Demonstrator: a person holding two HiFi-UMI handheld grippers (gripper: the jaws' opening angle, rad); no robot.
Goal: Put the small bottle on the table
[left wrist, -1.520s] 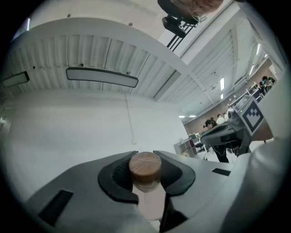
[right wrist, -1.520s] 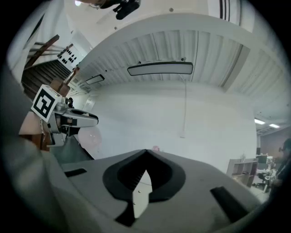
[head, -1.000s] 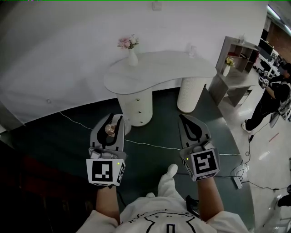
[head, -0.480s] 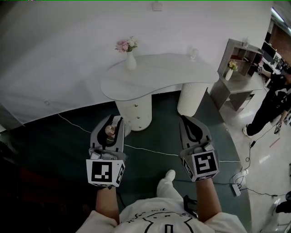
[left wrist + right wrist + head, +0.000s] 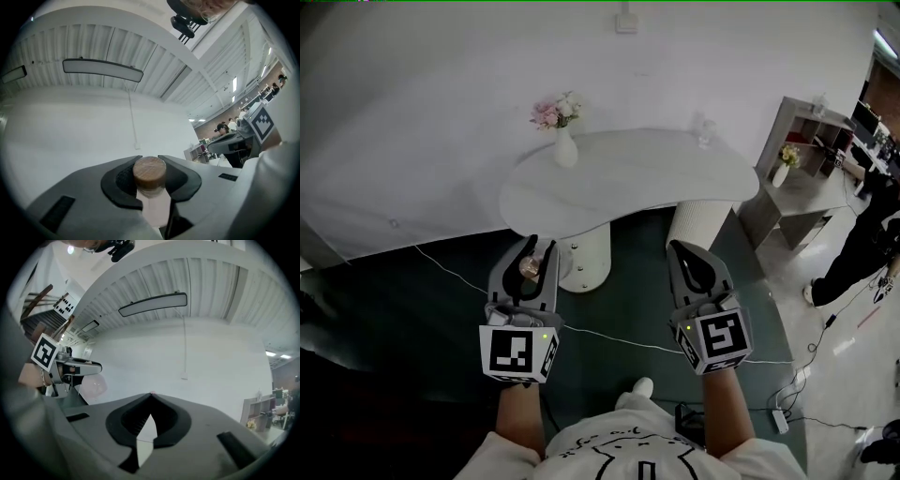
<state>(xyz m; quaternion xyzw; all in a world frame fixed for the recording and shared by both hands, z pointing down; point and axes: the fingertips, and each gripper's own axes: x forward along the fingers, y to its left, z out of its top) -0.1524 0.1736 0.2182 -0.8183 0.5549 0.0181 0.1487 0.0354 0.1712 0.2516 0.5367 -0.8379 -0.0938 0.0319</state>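
Note:
A small clear bottle with a round wooden cap sits between the jaws of my left gripper, which is shut on it just below the cap. In the left gripper view the pads press on both sides of the bottle's neck. My right gripper is held level beside it at the right, shut, with its tips touching and nothing between them. The white curved table stands ahead on two round pedestals, beyond both grippers.
On the table stand a white vase with pink flowers at the left and a small glass at the back right. A grey shelf unit and a person are at the right. A cable crosses the dark floor.
The table has drawn nearer and lies lower and more central in the head view. Both grippers keep the same pose, the left still holding the bottle.

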